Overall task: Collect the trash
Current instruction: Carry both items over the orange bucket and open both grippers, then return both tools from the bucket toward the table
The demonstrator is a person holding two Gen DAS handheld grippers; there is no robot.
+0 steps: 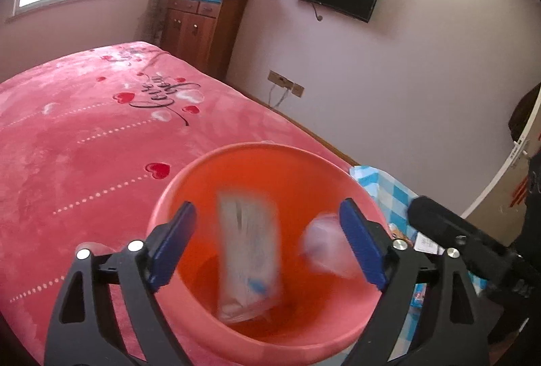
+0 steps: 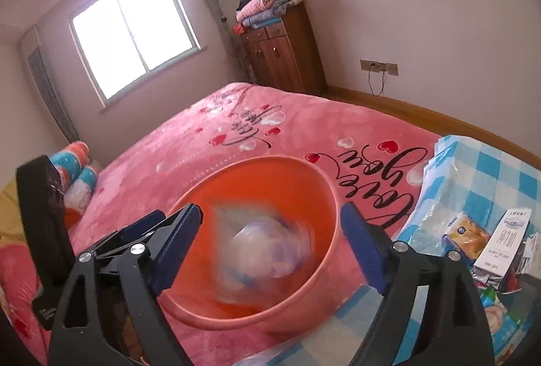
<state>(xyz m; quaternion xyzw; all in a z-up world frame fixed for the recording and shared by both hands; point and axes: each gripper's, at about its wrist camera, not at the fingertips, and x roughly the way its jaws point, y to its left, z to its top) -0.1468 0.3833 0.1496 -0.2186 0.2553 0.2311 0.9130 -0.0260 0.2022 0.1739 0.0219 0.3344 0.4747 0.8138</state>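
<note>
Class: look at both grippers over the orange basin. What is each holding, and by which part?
Nothing. Left gripper and right gripper are open; blurred wrappers sit between, ungripped.

The pink bedspread [image 2: 270, 143] carries black script reading "Love you", seen upside down in the right wrist view. A white carton [image 2: 503, 241] bears Chinese characters, possibly "纯牛奶"; its smaller print is illegible.

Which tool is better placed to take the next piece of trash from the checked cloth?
Probably the right tool. Its view shows the milk carton and bread wrapper close on its right. The left tool sits farther from them, over the orange basin.
</note>
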